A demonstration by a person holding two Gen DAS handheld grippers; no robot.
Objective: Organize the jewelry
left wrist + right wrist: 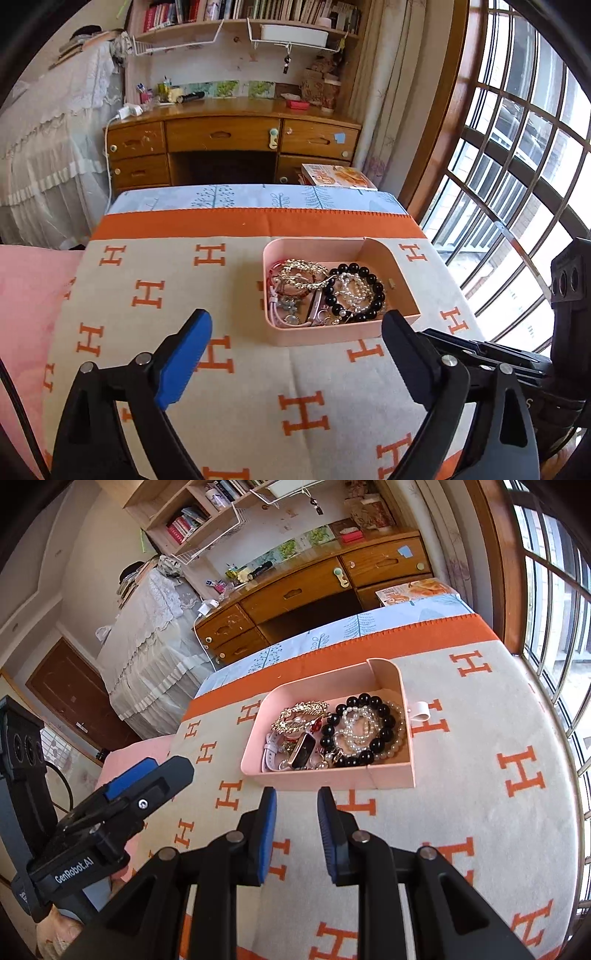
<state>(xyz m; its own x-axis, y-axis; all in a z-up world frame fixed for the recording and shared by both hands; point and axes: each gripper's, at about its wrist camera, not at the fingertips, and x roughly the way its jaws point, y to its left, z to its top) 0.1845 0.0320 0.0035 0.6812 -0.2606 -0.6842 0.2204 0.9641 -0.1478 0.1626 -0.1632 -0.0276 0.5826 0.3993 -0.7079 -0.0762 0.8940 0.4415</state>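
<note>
H-patterned blanket (pixel 236 398), wooden desk (pixel 229 136), bookshelf (pixel 243 14), barred window (pixel 517 155)

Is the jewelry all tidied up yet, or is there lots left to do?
Nearly all is left. The black bead bracelet, pearl strands and gold piece lie tangled in one heap in the pink tray. Nothing is in hand: the left gripper and right gripper are open and empty, short of the tray.

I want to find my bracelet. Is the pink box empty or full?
Nearly full: the box holds a heap of jewelry, with a black bead bracelet on top.
</note>
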